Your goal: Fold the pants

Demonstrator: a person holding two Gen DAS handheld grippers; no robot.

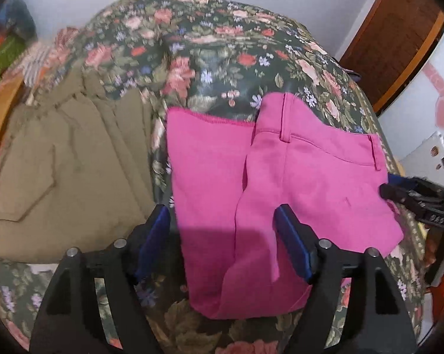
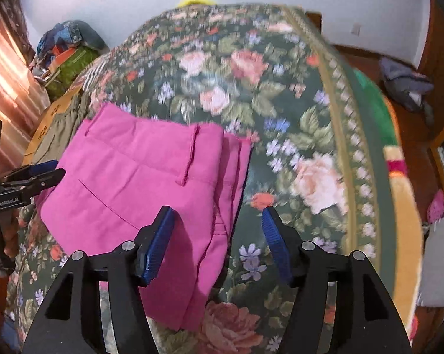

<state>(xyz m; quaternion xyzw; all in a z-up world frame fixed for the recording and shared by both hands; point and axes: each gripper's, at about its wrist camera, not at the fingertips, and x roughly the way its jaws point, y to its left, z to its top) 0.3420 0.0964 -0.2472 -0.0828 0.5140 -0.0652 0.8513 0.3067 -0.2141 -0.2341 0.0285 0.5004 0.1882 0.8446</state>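
floral bedspread (image 1: pixel 222 67) under folded pink pants (image 1: pixel 281 194); both grippers' fingers (image 1: pixel 151 242) spread, empty.

Black claw (image 1: pixel 222 242) frames, ribbed blue pads (image 2: pixel 158 247), silver screws.

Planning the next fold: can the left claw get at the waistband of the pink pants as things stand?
Probably yes. The left claw hovers open over the folded pink pants, and the waistband lies exposed ahead with nothing across it. The right claw, also open, sits off to the side.
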